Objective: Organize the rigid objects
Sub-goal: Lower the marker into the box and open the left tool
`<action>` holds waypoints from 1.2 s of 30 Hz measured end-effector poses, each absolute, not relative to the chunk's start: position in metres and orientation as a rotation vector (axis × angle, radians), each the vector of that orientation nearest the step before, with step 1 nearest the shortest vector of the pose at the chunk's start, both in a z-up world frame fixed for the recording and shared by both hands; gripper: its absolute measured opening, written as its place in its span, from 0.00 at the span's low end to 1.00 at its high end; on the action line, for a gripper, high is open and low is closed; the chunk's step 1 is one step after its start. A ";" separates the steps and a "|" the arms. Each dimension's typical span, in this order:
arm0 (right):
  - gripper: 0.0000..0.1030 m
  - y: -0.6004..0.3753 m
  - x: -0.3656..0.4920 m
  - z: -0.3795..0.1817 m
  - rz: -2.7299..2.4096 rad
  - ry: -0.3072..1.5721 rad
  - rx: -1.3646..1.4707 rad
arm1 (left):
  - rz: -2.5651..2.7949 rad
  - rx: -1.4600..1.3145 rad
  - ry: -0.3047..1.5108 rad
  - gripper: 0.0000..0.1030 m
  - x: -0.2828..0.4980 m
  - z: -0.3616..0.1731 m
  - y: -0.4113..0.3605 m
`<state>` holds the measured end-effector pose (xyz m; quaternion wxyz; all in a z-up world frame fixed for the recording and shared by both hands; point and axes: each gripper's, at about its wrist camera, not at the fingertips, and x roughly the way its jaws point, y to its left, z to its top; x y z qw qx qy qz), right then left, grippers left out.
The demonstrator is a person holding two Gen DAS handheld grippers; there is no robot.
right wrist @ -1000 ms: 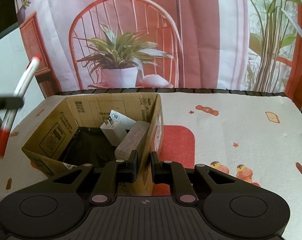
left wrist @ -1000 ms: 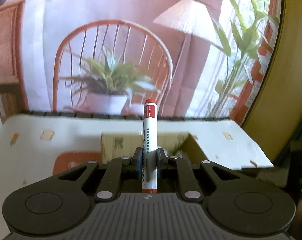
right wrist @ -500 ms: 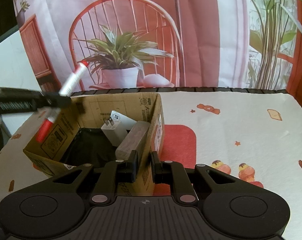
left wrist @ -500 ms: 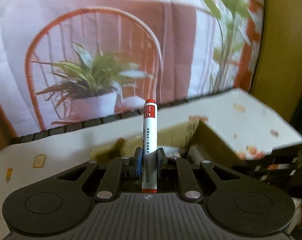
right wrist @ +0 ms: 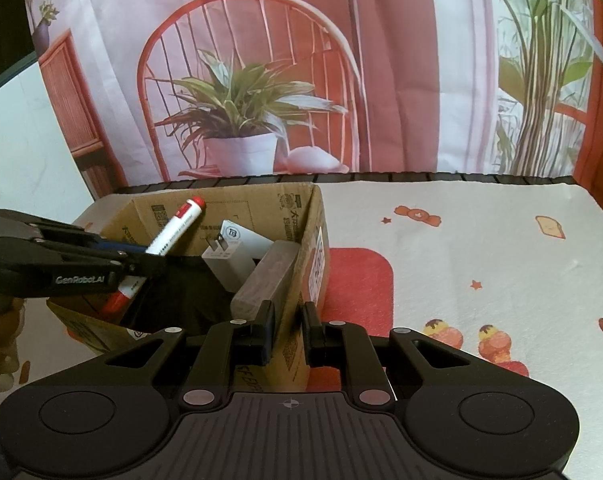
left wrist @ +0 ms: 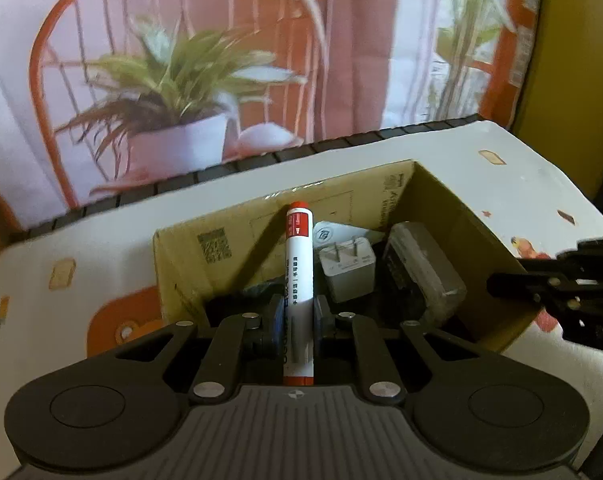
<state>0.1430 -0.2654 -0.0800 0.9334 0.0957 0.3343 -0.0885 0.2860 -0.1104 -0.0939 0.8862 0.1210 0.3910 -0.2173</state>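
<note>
From the left wrist, the left hand-held gripper (left wrist: 297,316) pinches a red-capped marker (left wrist: 298,264) above the open cardboard box (left wrist: 237,236), where a white charger (left wrist: 347,268) and a grey block (left wrist: 421,268) already lie; the marker is not yet released.

From the right wrist, the right hand-held gripper (right wrist: 288,322) clamps the box's near wall, apparently steadying it. The patterned worktop (right wrist: 481,248) shows nothing else loose.

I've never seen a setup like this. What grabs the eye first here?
Probably the red-and-white marker, clamped in the left gripper and poised over the open cardboard box. Inside the box sit a white charger plug and a dark block, while the right gripper pinches the box's near wall.
</note>
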 end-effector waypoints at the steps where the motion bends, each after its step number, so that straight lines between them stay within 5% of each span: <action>1: 0.13 -0.265 0.143 -0.080 -0.181 0.684 0.195 | -0.444 0.242 0.826 0.15 0.288 -0.095 -0.110; 18: 0.13 -0.266 0.143 -0.080 -0.181 0.685 0.195 | -0.439 0.215 0.867 0.19 0.292 -0.099 -0.112; 22: 0.13 -0.266 0.143 -0.080 -0.182 0.684 0.195 | -0.445 0.193 0.841 0.36 0.287 -0.093 -0.110; 29: 0.13 -0.266 0.143 -0.080 -0.182 0.685 0.195 | -0.432 0.169 0.805 0.40 0.275 -0.082 -0.104; 36: 0.13 -0.266 0.142 -0.080 -0.183 0.686 0.195 | -0.376 0.172 0.754 0.65 0.259 -0.071 -0.097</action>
